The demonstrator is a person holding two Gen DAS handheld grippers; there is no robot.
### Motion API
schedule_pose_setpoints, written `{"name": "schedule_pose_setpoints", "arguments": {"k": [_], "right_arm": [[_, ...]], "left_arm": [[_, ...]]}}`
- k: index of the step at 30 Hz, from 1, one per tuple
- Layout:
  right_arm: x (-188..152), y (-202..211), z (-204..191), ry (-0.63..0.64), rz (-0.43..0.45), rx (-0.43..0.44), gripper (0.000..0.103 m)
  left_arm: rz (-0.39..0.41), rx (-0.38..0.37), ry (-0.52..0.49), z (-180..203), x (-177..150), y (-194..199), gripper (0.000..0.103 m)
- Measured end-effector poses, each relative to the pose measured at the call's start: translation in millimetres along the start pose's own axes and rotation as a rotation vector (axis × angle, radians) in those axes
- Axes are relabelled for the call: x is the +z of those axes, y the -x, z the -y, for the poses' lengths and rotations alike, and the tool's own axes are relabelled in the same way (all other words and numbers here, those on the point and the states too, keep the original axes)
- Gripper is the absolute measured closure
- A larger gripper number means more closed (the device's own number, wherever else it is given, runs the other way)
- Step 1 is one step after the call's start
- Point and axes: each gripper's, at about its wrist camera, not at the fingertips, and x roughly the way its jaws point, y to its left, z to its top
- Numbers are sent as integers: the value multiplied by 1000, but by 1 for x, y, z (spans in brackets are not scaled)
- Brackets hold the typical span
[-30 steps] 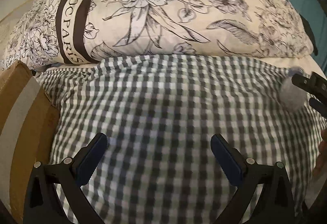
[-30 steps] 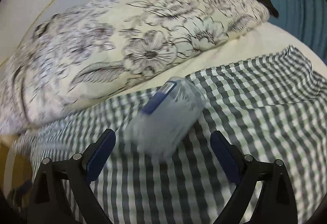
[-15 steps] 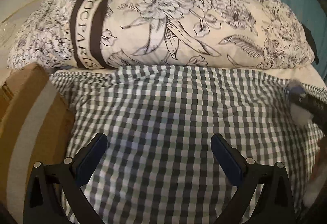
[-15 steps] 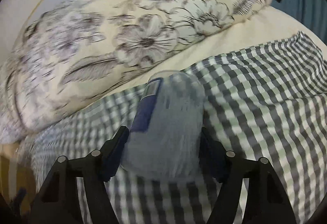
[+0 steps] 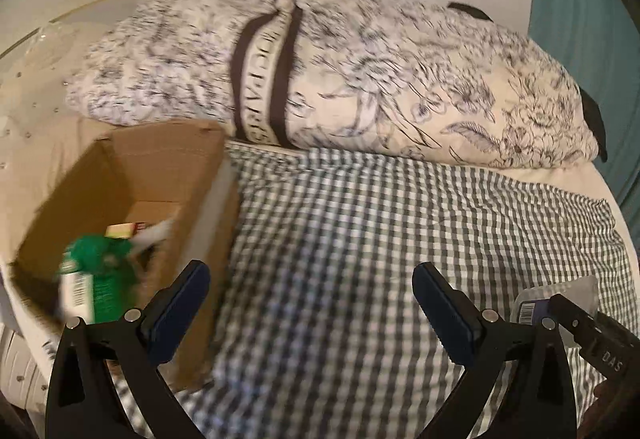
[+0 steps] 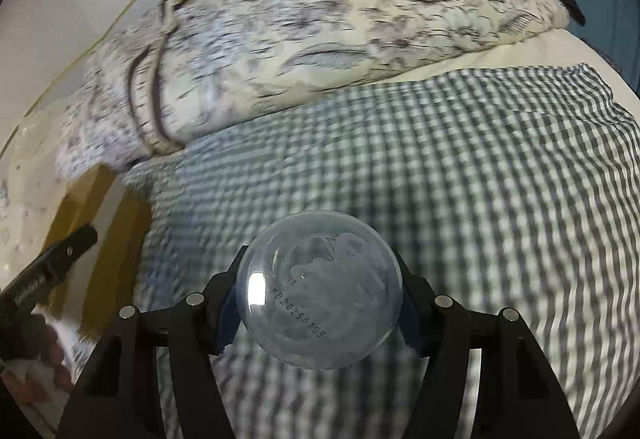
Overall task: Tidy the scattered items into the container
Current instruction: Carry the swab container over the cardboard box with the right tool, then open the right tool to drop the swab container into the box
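My right gripper (image 6: 318, 299) is shut on a clear plastic jar (image 6: 319, 291) and holds it above the checked cloth (image 6: 460, 179), round base towards the camera. The jar also shows in the left wrist view (image 5: 532, 309) at the right edge, in the right gripper (image 5: 592, 339). My left gripper (image 5: 310, 307) is open and empty over the checked cloth (image 5: 360, 239). An open cardboard box (image 5: 160, 159) stands to its left, holding a green packet (image 5: 96, 271) and a small carton (image 5: 120, 230). The box edge (image 6: 104, 207) shows at left in the right wrist view.
A large floral pillow (image 5: 340, 71) lies behind the cloth and box. A teal curtain (image 5: 592, 19) hangs at the right. The left gripper (image 6: 52, 271) shows at the left edge of the right wrist view.
My right gripper closed on the jar and lifted it, tipping its base towards the camera. My left gripper pulled back and swung left, bringing the box's inside into view.
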Motion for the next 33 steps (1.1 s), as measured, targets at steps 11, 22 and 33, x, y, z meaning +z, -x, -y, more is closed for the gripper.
{"name": "schedule_pose_setpoints", "arguments": {"k": [11,22,33], "right_arm": [[11,41,-189,203,46,292,40],[9,-38,-333,332,-26,367,40],[18,-18,-343,384,164,261,12]], "left_arm": [[39,122,150,-136,-1,48,0],[75,148,241,-231,-9,46,0],[110,61,197,-210,-5,40,0]]}}
